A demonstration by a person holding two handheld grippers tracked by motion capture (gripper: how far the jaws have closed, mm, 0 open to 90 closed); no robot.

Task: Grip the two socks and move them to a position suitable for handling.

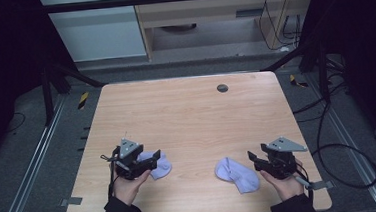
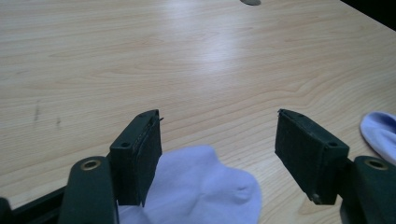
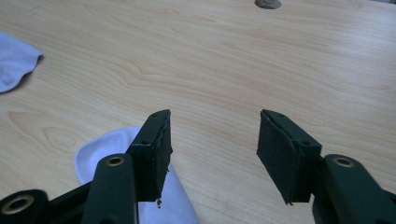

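Note:
Two pale lilac socks lie on the wooden table (image 1: 186, 111). The left sock (image 1: 159, 164) rests by my left gripper (image 1: 155, 157), whose jaws stand wide apart over it. In the left gripper view that sock (image 2: 205, 189) lies flat beneath and between the raised jaws, untouched, with my left gripper (image 2: 218, 140) open. The right sock (image 1: 237, 173) lies just left of my right gripper (image 1: 251, 160). In the right gripper view this sock (image 3: 102, 149) sits under the left jaw, and my right gripper (image 3: 214, 140) is open with only bare wood in the gap.
A round grey cable cap (image 1: 222, 88) is set into the table near its far edge. Dark frame posts stand at both far corners, and cables (image 1: 339, 150) lie on the floor to the right. The near table edge lies close behind both hands.

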